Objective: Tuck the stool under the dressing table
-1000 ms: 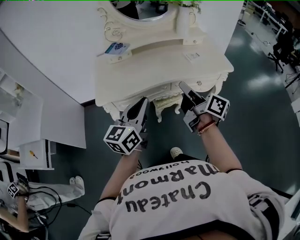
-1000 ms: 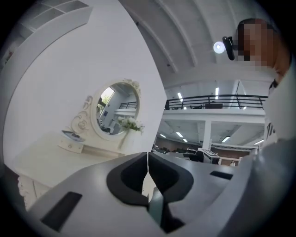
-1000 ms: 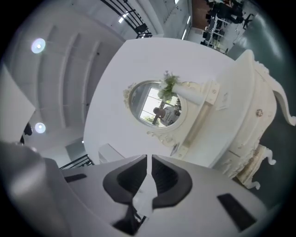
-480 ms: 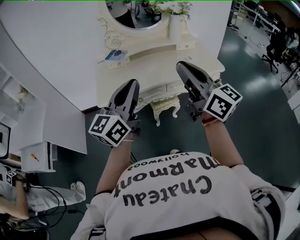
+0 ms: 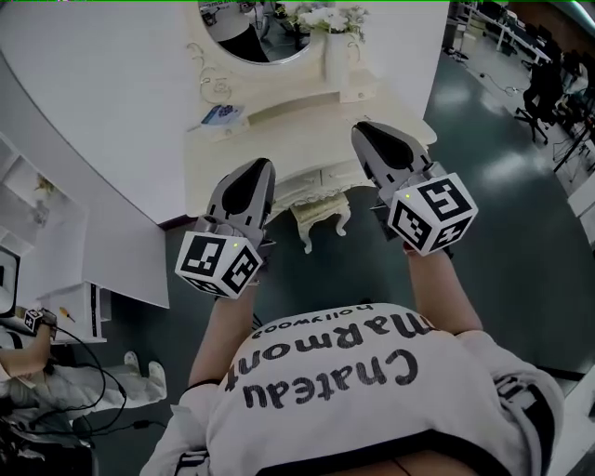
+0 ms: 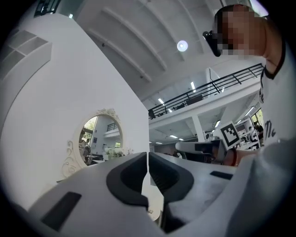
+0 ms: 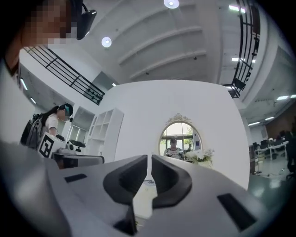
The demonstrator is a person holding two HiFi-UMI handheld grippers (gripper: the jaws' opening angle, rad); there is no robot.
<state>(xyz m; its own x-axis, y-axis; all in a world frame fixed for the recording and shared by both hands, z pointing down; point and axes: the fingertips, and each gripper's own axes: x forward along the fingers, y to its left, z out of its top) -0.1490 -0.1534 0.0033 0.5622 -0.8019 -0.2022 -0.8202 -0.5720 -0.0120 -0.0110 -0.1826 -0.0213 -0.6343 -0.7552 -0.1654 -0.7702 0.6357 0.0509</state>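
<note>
The cream dressing table stands against the white wall, with an oval mirror above it. The carved cream stool sits under the table's front edge, so only its front rim and legs show. Both grippers are held up in front of the table, well above the stool and touching nothing. My left gripper is shut and empty. My right gripper is shut and empty too. In both gripper views the jaws meet, with the mirror beyond them.
A vase of flowers and a small blue item rest on the table top. White shelves stand at the left, with a seated person by them. Dark floor stretches right toward desks and chairs.
Both grippers have risen from the stool's front, up and back from the table. The right one has rolled. The stool stays under the table.
</note>
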